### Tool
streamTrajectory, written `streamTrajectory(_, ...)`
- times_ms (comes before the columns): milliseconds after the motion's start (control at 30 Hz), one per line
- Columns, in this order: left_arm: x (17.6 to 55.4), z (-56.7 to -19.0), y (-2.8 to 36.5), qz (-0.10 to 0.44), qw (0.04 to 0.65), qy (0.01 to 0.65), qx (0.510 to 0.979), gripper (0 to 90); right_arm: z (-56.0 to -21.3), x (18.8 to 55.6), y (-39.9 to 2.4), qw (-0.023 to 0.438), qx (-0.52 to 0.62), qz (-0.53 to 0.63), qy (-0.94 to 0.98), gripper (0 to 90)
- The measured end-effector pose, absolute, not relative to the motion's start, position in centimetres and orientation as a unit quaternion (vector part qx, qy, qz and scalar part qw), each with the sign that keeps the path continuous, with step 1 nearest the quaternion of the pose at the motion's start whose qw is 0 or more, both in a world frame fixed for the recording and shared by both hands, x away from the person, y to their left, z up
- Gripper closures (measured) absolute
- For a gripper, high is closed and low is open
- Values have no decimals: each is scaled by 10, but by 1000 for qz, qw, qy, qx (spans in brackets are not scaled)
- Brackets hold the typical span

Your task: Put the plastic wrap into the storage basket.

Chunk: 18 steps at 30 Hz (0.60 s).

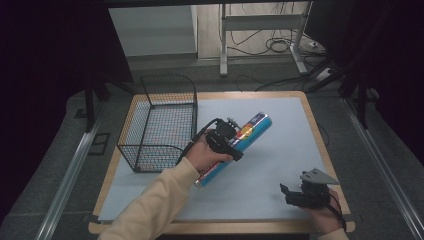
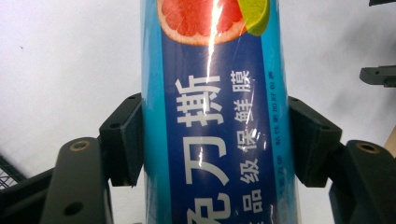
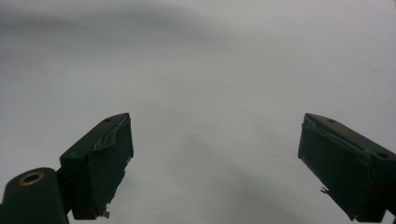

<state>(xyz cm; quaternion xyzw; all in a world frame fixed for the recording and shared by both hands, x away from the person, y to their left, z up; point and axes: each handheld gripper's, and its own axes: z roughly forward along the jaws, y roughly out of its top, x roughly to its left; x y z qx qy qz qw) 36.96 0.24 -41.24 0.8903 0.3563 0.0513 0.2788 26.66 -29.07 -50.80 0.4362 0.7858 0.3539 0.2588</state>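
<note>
A long blue box of cling film (image 1: pixel 248 131) with a grapefruit picture lies slanted over the middle of the white mat. My left gripper (image 1: pixel 231 142) is shut on the cling film box (image 2: pixel 217 116) near its middle, both pads pressed against its sides. The far end of the box points to the upper right, the near end sits under the person's hand. My right gripper (image 1: pixel 291 194) rests near the table's front right corner, held open over bare mat; in the right gripper view its two fingers (image 3: pixel 100 163) stand wide apart with nothing between them.
A black wire basket (image 1: pixel 159 122) stands at the left side of the table, just left of the left hand. The white mat (image 1: pixel 280 150) covers a wooden tabletop. Behind the table are a desk frame and cables on the floor.
</note>
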Motion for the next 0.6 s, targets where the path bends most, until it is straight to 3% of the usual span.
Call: streamTrajectory(600, 375, -392, 8, 65, 297, 355, 884, 315, -509, 267, -292, 261, 437, 351, 786, 105)
